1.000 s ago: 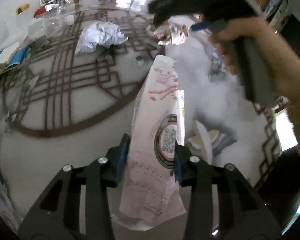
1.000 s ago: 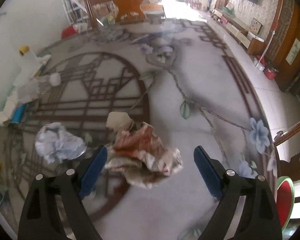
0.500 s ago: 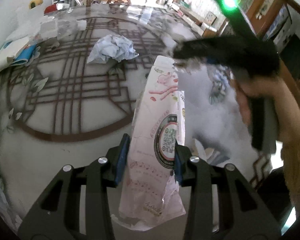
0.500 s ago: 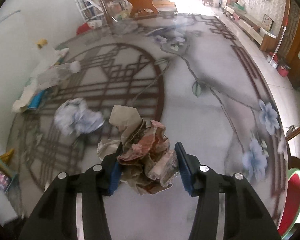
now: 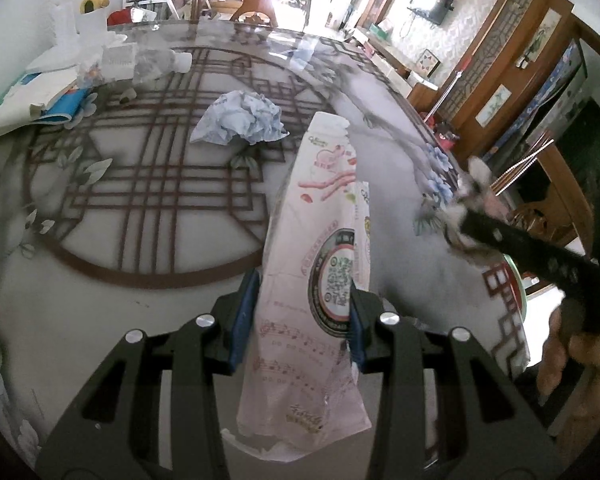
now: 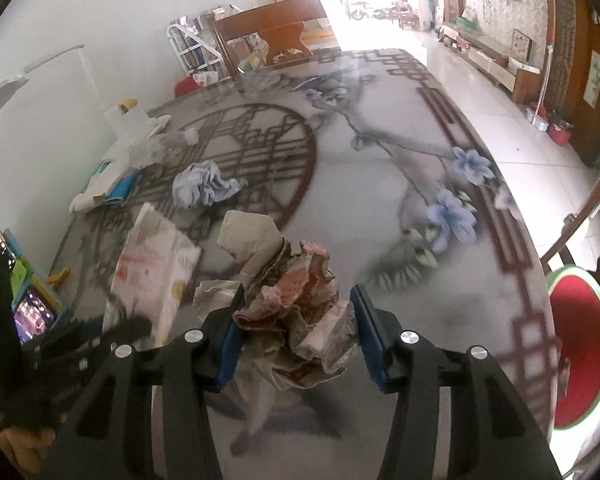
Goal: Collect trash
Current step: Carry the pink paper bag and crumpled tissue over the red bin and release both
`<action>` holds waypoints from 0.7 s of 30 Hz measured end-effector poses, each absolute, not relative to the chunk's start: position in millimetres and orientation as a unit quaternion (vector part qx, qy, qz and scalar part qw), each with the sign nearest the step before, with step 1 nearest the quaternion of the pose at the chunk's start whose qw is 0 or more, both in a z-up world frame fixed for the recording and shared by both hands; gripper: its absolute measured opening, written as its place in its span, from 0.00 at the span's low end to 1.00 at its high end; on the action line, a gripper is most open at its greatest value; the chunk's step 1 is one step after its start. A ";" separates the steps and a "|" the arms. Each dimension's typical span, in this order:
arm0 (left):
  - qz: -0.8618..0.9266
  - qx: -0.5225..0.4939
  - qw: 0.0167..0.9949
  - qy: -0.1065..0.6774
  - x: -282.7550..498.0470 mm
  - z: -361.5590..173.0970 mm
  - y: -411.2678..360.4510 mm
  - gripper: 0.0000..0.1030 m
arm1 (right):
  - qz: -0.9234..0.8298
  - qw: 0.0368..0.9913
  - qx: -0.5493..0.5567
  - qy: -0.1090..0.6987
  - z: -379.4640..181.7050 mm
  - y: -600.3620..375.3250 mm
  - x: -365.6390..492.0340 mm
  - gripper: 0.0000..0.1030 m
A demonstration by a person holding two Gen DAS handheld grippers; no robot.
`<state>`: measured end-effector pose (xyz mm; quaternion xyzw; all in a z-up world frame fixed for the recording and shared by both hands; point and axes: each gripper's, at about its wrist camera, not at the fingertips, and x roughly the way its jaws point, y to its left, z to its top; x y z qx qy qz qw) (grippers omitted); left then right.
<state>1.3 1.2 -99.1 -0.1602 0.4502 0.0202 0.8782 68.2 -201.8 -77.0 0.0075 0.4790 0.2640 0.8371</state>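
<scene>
My left gripper [image 5: 304, 312] is shut on a long pink printed paper bag [image 5: 320, 208], held above the patterned table [image 5: 100, 300]. My right gripper [image 6: 296, 332] is shut on a crumpled brown-and-red paper wad [image 6: 296, 304], both pads pressing its sides, lifted off the table. A crumpled pale blue paper [image 5: 240, 120] lies loose on the lattice circle; it shows in the right wrist view too [image 6: 204, 184]. At the right of the left wrist view, the right gripper [image 5: 472, 216] appears blurred with its wad. The pink bag [image 6: 152, 272] appears left of the wad in the right wrist view.
A clear plastic bottle [image 5: 148, 64] and a pile of papers with a blue booklet [image 5: 32, 100] lie at the table's far left by the wall. A red round stool [image 6: 576, 352] stands off the table's right edge. A lit screen [image 6: 32, 312] sits low on the left.
My right gripper closed on the brown-and-red wad, lifted it and carried it toward the table's right side. The left gripper kept hold of the pink bag and rose slightly.
</scene>
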 end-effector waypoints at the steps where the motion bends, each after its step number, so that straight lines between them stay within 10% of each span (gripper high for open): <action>1: 0.020 -0.160 0.879 0.448 0.5 -98.4 1.0 0.37 | 0.263 0.837 0.009 0.480 -77.2 -204.9 64.5 0.48; 21: 0.000 -0.150 0.895 0.420 -5.7 -87.6 -10.4 0.38 | 0.250 0.851 0.024 0.461 -61.7 -249.9 28.1 0.49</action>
